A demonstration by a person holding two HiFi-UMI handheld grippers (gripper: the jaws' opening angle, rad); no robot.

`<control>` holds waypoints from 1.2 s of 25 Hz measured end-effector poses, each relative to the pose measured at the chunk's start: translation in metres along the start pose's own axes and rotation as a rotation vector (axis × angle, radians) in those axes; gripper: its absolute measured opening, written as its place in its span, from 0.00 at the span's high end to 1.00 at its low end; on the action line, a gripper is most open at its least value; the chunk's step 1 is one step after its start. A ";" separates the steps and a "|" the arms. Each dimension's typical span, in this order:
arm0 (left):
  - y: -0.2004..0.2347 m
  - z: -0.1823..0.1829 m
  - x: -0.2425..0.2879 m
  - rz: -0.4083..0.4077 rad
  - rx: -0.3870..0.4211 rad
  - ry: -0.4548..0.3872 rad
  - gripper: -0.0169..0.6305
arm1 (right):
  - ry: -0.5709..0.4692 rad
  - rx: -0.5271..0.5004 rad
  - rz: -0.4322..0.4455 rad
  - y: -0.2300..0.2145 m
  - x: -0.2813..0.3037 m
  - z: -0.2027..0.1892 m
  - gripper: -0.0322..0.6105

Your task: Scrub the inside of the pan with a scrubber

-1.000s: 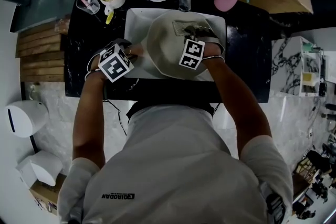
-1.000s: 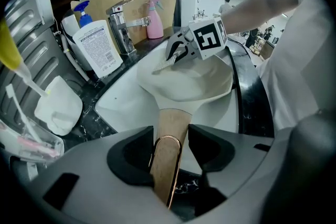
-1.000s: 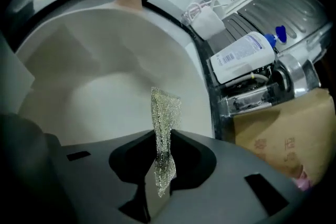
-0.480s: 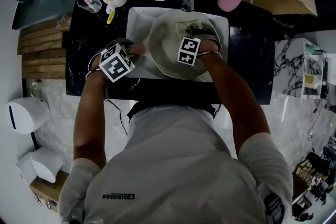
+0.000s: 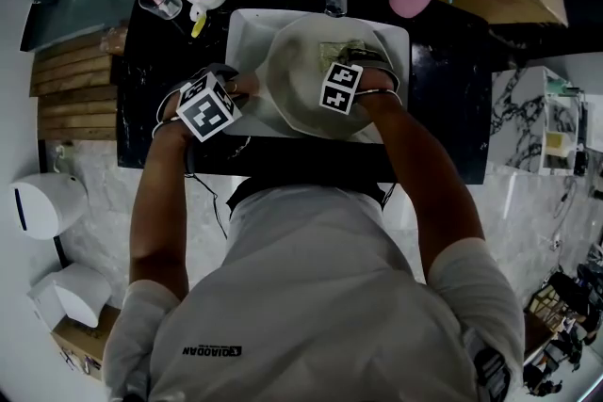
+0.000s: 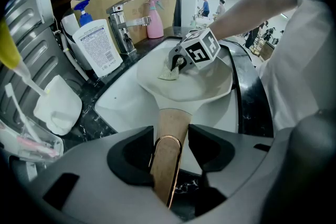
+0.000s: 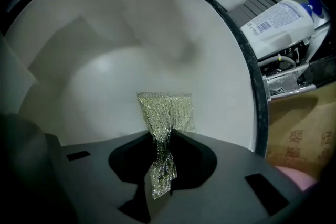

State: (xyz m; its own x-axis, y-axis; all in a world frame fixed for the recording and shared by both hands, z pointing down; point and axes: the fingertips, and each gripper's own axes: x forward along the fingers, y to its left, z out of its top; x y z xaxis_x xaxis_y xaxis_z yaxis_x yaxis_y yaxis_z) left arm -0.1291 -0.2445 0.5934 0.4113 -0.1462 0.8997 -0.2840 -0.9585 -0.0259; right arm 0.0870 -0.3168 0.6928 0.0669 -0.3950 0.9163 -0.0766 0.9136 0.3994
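The pan handle is clamped by the left claw, the scrubber by the right claw. Scrubbing is judged under way; pressed strokes inside are called for.

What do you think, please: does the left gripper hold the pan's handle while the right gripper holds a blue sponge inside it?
Not a blue sponge: the right gripper view shows the right gripper shut on a greenish mesh scrubber inside the pan.
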 end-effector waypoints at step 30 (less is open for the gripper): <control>-0.002 0.000 -0.001 0.029 0.027 -0.015 0.64 | 0.107 0.413 0.503 0.090 -0.046 -0.019 0.81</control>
State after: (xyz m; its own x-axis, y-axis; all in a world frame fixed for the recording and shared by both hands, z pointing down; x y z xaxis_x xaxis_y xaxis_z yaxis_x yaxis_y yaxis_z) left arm -0.1287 -0.2429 0.5924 0.4165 -0.1778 0.8916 -0.2725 -0.9600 -0.0642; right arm 0.0961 -0.2143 0.6864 0.0196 0.1020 0.9946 -0.4984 0.8634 -0.0787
